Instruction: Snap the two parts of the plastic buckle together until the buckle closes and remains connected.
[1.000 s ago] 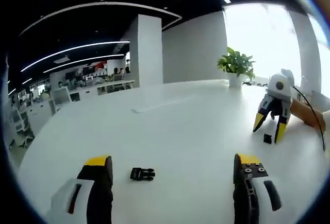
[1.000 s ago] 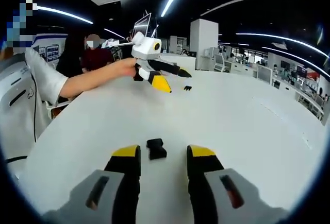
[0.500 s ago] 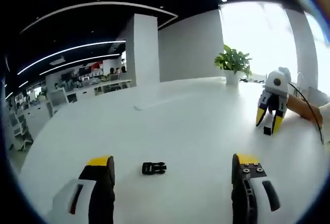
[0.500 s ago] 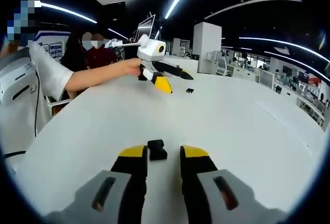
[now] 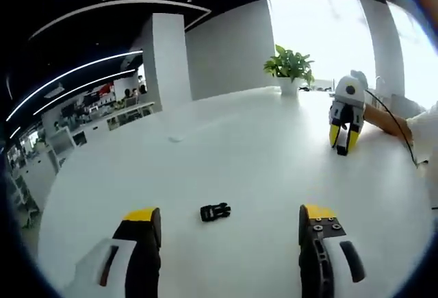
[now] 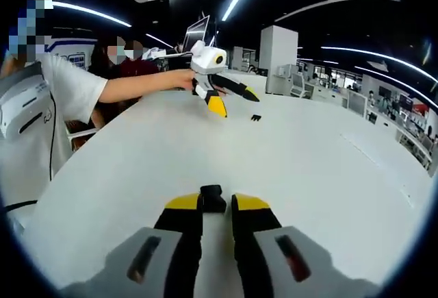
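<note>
The right gripper (image 6: 216,202) has narrowed its jaws over the last second from a wide gap to a slim one, and it now pinches the near end of the socket half (image 6: 213,198) of the buckle, which lies on the white surface (image 6: 321,168) and pokes out just beyond the yellow tips; from this view the grasp looks made or all but made, though the part is not lifted. In the left gripper view the same right gripper (image 5: 343,138) stands far to the right with its tips down on the surface and the part hidden between them, where earlier a small dark piece showed in the gap. The left gripper (image 5: 227,224) is spread wide and holds nothing; the pronged half (image 5: 215,212) of the buckle lies on the surface between and just beyond its jaws, nearer the left jaw. Compared with a second ago that half sits more central in the view, which suggests the hand has been lining up on it. In the right gripper view the left gripper (image 6: 230,100) hangs above the surface far off, with the pronged half (image 6: 256,117) just beside it. I judge that one half is secured and the other awaits pickup, so the two halves are well apart and unjoined. The surface is broad and bare around both parts, its edges well away; a potted plant (image 5: 289,70) stands at the far side, clear of any path between them.
</note>
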The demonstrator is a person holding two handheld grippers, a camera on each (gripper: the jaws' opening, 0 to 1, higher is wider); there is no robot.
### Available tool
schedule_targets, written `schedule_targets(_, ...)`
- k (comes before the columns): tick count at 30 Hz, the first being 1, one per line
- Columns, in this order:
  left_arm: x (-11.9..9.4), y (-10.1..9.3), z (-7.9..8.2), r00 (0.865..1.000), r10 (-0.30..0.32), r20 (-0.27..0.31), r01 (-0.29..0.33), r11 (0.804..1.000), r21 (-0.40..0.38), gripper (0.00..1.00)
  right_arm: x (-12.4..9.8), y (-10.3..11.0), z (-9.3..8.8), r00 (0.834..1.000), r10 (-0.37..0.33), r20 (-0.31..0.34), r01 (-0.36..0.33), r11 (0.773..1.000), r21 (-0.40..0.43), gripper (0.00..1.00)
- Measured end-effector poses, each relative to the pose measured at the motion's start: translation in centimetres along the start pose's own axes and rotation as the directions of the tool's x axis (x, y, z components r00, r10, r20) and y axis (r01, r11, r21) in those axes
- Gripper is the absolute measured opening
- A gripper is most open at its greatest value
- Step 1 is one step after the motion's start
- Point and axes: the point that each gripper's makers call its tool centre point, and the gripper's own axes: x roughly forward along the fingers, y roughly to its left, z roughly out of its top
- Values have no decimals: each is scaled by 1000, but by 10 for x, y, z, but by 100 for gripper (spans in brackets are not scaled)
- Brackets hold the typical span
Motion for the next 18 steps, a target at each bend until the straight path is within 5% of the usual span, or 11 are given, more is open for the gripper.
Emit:
schedule_targets(5,2,6,7,999,-49,13,49,999,-17,78,1,-2,1,1000,-1,-3,1,1000,3,13)
schedule_targets(18,11,20,-2,989,-113,-98,121,989,79,59,5,-3,2,1000,10,-9,-10,1000,20,13)
